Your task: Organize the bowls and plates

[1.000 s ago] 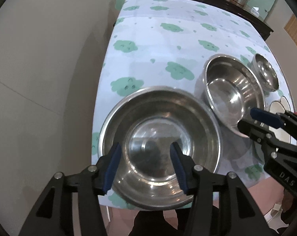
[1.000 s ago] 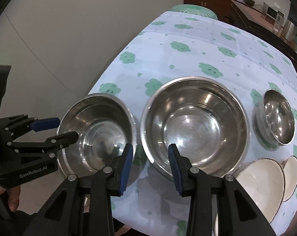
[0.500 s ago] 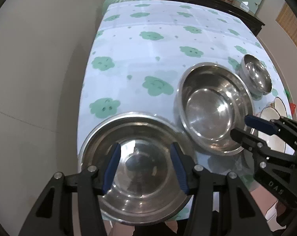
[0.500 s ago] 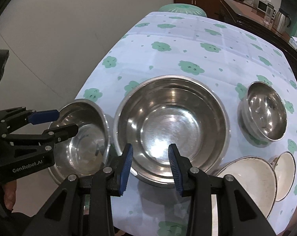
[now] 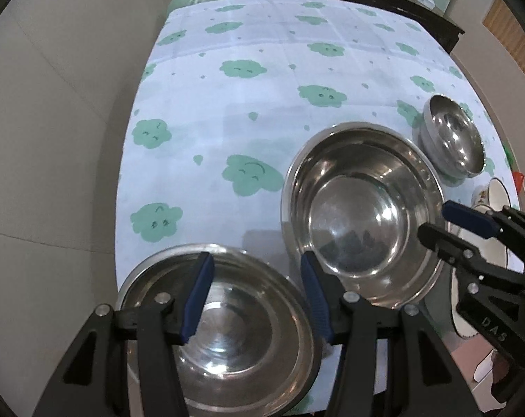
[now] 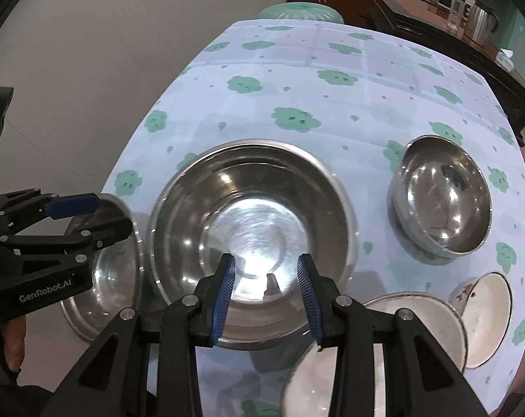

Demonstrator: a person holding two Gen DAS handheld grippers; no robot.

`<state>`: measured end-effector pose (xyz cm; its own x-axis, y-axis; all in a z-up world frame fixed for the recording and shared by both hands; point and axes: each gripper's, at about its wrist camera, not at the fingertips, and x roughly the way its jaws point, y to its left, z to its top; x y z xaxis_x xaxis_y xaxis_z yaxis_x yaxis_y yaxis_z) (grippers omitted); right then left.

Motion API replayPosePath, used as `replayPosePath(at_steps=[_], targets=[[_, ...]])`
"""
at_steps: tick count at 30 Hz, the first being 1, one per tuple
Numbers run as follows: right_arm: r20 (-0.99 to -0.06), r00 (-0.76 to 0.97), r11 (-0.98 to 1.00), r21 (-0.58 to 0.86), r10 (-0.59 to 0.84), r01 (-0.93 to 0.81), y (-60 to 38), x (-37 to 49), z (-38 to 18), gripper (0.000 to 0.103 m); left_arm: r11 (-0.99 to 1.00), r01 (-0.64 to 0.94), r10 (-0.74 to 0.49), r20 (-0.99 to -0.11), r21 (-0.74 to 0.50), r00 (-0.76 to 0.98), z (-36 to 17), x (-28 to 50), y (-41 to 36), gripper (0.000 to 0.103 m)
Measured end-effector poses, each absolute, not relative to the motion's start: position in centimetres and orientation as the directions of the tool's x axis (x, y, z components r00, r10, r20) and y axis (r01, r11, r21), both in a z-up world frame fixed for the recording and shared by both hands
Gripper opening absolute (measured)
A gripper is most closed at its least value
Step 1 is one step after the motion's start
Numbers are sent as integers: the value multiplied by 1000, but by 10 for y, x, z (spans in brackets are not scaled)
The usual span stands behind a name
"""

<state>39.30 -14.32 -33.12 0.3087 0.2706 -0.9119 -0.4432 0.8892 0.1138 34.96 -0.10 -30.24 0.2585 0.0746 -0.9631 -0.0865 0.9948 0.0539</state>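
A large steel bowl sits on the clouded tablecloth; it also shows in the left wrist view. A medium steel bowl sits at the table's near left corner, partly over the edge. A small steel bowl stands to the right. White plates lie at the near right. My left gripper is open above the medium bowl. My right gripper is open over the large bowl's near rim. Neither holds anything.
The table has a light blue cloth with green clouds. A green stool stands at its far end. A dark sideboard with a kettle runs along the back right. The floor lies to the left.
Both grippers have drawn back and risen. The medium bowl now sits lower in the left view. The right gripper has shifted over the large bowl's near rim.
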Motion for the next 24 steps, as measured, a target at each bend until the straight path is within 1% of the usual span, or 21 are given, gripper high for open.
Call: replayPosePath(at_steps=[11,24], targets=[[-921,321,912,76,219,-404,-168,410,-337,40,996,-68,69,-970,55,233,-314,370,-17,52],[-934,304,921,61,190,-386,-181,418,-348,40,996,-54,84,-975,74,204,-327,379,-26,52]])
